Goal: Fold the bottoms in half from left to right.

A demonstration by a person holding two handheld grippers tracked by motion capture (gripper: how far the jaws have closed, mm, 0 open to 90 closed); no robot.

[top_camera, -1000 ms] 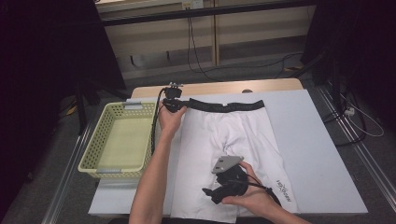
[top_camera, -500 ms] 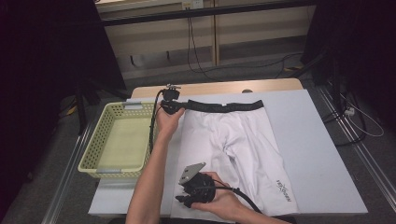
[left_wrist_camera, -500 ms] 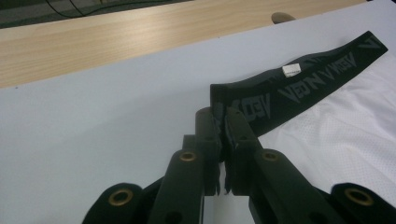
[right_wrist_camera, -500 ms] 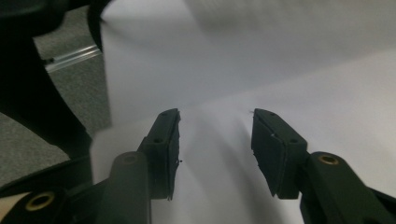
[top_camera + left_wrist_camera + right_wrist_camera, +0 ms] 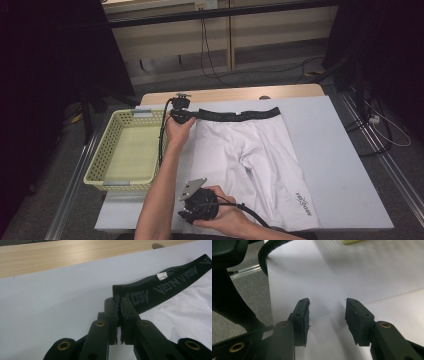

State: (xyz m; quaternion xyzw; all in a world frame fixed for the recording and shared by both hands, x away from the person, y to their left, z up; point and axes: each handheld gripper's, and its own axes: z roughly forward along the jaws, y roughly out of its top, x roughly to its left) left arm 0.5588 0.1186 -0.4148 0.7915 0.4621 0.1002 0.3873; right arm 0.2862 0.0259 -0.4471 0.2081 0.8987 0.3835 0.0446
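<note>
White shorts (image 5: pixel 250 160) were laid flat at frame centre. Waistband corner was kept clamped by left gripper (image 5: pixel 117 308); right gripper (image 5: pixel 192 212), jaws apart, had been shifted leftwards to lower-left hem, prob. for folding.

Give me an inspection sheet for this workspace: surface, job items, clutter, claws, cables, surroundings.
Surface: pale grey mat over a wooden table; bare wood strip at the far edge.
Job's things: white shorts lying flat, black waistband at the far side, legs toward the person.
Clutter: yellow basket at the mat's left edge, nothing seen inside.
Grippers: left claw shut on the waistband's left corner; right claw open, low over the shorts' near-left hem.
Cables: one black cable trails from each claw along the forearms; more cables on the floor beyond the table.
Surroundings: grey floor, dark panels left and right, wooden units behind.
</note>
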